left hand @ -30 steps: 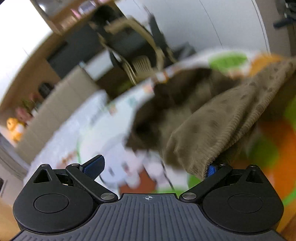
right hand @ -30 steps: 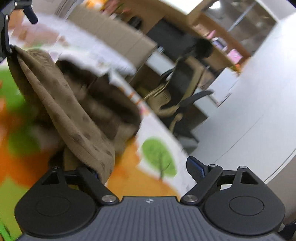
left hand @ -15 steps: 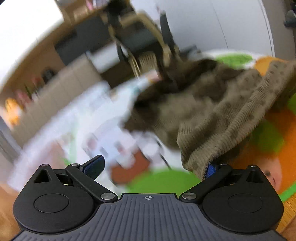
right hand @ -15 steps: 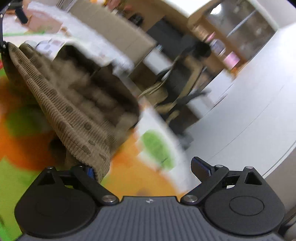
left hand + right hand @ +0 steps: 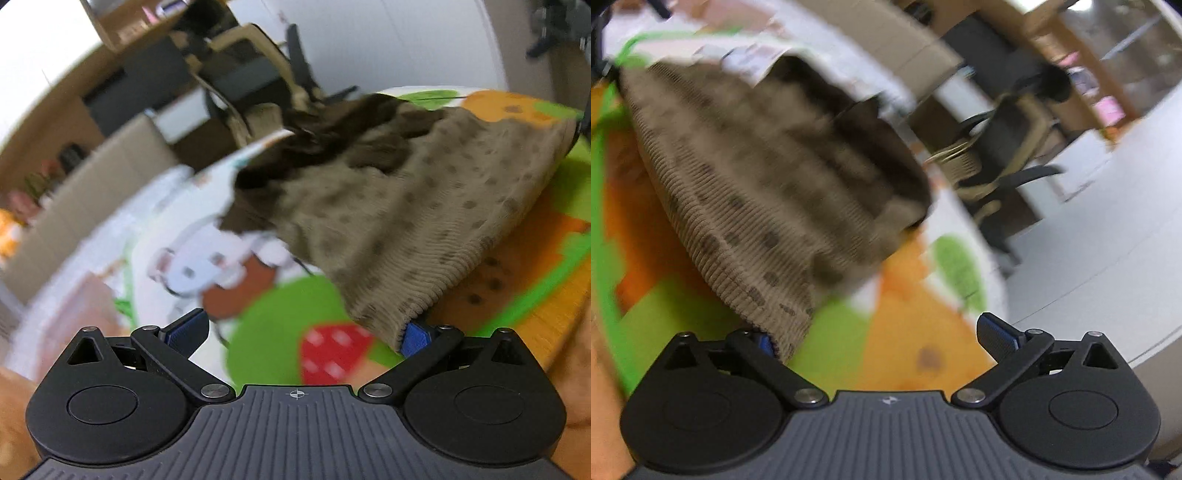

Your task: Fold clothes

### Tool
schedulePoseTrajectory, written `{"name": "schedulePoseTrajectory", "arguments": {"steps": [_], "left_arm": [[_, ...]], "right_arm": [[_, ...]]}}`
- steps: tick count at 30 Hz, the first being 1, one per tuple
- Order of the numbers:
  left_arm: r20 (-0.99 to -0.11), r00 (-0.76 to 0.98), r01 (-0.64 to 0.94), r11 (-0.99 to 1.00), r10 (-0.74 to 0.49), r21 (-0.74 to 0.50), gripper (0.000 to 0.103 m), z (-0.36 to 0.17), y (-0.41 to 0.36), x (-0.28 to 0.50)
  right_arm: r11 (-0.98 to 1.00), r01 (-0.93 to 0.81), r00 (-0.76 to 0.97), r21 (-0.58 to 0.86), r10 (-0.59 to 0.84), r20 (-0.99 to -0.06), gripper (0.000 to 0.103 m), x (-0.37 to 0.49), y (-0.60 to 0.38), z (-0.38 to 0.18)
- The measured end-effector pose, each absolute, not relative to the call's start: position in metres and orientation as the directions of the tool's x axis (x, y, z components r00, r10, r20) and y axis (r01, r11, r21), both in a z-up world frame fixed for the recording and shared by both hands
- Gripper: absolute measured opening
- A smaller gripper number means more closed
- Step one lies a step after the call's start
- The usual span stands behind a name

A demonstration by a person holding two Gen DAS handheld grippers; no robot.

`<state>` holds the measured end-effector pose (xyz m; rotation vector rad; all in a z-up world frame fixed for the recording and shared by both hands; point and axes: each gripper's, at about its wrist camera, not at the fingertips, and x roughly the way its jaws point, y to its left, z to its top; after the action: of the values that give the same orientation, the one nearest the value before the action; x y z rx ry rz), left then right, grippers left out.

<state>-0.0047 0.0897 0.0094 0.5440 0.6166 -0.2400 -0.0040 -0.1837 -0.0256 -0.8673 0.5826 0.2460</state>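
A brown ribbed knit garment [image 5: 399, 206] with darker dots is seen spread between the two tools over a colourful play mat [image 5: 273, 332] printed with green, orange and a strawberry. The left tool [image 5: 301, 334] is held wide; one ribbed corner of the garment is draped against its right blue pad [image 5: 415, 339], with nothing pressing from the other side. The right tool [image 5: 882, 332] has just been opening and is held wide, the garment's other corner [image 5: 783, 325] lying against its left finger only. A beige office chair [image 5: 993, 147] is seen at the far edge, blurred.
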Motion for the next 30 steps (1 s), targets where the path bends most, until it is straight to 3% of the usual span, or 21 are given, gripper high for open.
{"name": "schedulePoseTrajectory", "arguments": {"steps": [5, 9, 13, 19, 22, 24, 25, 27, 30], "left_arm": [[-0.645, 0.738, 0.439, 0.868, -0.201, 0.233, 0.103, 0.025, 0.114, -0.017], [-0.629, 0.725, 0.475, 0.864, -0.28, 0.164, 0.103, 0.044, 0.118, -0.028], [-0.592, 0.728, 0.467, 0.882, -0.346, 0.059, 0.103, 0.067, 0.132, -0.028], [-0.575, 0.768, 0.279, 0.955, -0.282, -0.097, 0.103, 0.09, 0.137, 0.042], [-0.584, 0.776, 0.202, 0.971, -0.24, -0.131, 0.103, 0.088, 0.128, 0.098], [-0.586, 0.781, 0.165, 0.976, -0.216, -0.141, 0.103, 0.082, 0.12, 0.137], [-0.579, 0.786, 0.168, 0.976, -0.217, -0.139, 0.103, 0.078, 0.114, 0.153], [-0.564, 0.799, 0.17, 0.978, -0.209, -0.121, 0.103, 0.069, 0.105, 0.182], [-0.589, 0.794, 0.157, 0.987, -0.153, -0.045, 0.103, 0.046, 0.093, 0.216]], "right_arm": [[0.599, -0.53, 0.778, -0.6, 0.063, -0.625, 0.102, -0.033, -0.187, -0.014], [0.629, -0.585, 0.753, -0.512, 0.186, -0.631, 0.103, -0.055, -0.203, 0.01], [0.698, -0.58, 0.764, -0.42, 0.286, -0.578, 0.103, -0.076, -0.234, 0.037], [0.884, -0.443, 0.849, -0.147, 0.362, -0.385, 0.103, -0.041, -0.267, 0.094], [0.932, -0.362, 0.852, 0.012, 0.337, -0.401, 0.103, 0.022, -0.264, 0.106], [0.953, -0.3, 0.854, 0.044, 0.289, -0.433, 0.103, 0.072, -0.252, 0.101], [0.962, -0.268, 0.853, 0.059, 0.265, -0.449, 0.101, 0.096, -0.246, 0.098], [0.966, -0.252, 0.844, 0.051, 0.246, -0.477, 0.081, 0.14, -0.228, 0.082], [0.96, -0.259, 0.805, 0.102, 0.274, -0.526, 0.066, 0.195, -0.201, 0.05]]}}
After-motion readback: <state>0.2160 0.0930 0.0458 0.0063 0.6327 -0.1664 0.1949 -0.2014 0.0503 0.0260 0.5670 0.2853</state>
